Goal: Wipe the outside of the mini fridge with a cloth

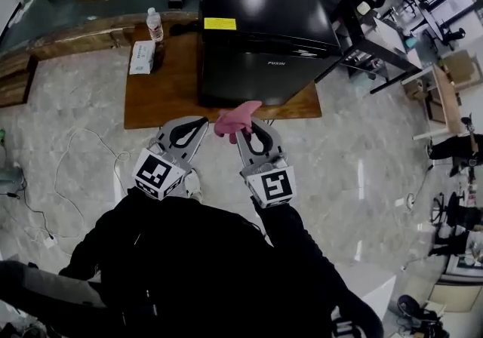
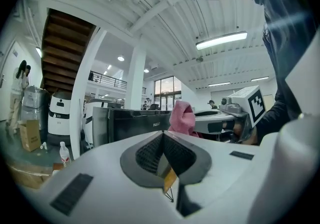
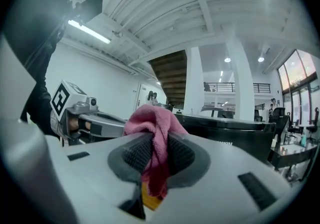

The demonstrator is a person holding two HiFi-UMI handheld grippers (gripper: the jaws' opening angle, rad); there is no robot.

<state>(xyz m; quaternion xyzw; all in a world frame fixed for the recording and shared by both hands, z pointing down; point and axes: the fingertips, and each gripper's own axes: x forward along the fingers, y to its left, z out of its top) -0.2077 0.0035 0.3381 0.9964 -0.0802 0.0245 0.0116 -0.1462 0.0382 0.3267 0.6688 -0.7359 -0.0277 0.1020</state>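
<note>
Jutting toward mini fridge (image 1: 264, 27), pink cloth (image 1: 236, 118), in right gripper (image 1: 245, 133)

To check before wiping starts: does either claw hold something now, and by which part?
The right claw is shut on the pink cloth, pinching a bunched fold; the rest sticks out ahead. The left claw is shut, empty.

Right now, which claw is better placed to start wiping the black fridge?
Probably the right claw: it is shut on the pink cloth, just in front of the mini fridge. The left claw is shut on nothing.
</note>
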